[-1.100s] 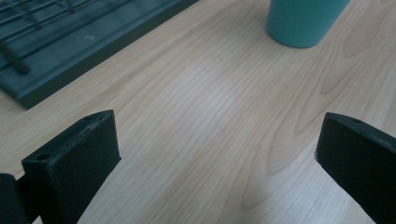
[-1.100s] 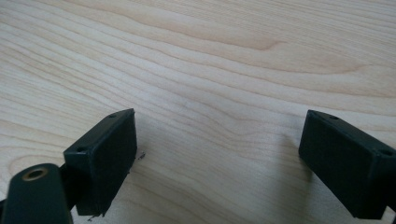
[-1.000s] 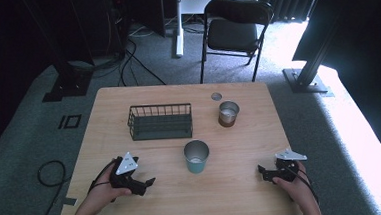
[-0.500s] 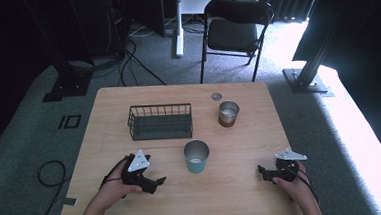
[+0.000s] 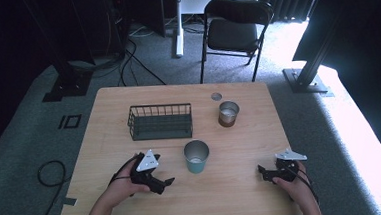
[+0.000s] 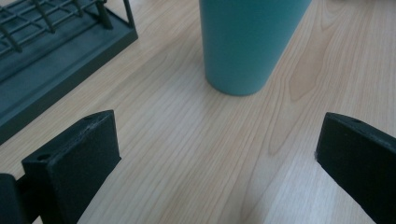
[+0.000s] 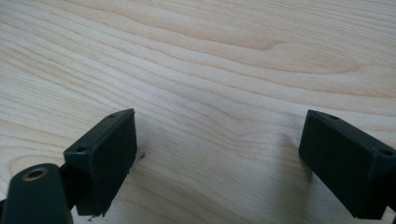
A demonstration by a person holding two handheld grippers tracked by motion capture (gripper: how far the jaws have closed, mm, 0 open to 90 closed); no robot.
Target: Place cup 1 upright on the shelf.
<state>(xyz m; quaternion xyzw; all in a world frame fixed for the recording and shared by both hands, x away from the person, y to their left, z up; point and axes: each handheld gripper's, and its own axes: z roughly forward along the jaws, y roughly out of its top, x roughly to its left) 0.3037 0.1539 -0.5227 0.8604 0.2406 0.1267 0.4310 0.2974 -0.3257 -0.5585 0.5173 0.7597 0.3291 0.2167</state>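
A teal metal cup (image 5: 196, 156) stands upright near the middle of the wooden table (image 5: 241, 149); it rises just ahead of the jaws as the teal cup (image 6: 247, 42) in the left gripper view. My left gripper (image 5: 167, 182) sits low over the table a short way left of the cup, open, nothing between its jaws. My right gripper (image 5: 261, 171) rests near the front right of the table, open over bare wood (image 7: 219, 93). A brown cup (image 5: 228, 113) with a silver rim stands farther back.
A dark wire basket (image 5: 160, 121) stands at the back left of the cup; its corner, the basket (image 6: 51, 51), lies to the left in the left gripper view. A small round lid (image 5: 216, 96) lies near the far edge. A folding chair (image 5: 234, 29) stands beyond the table.
My left gripper has moved right and slightly forward, closer to the teal cup. The right gripper has stayed in place.
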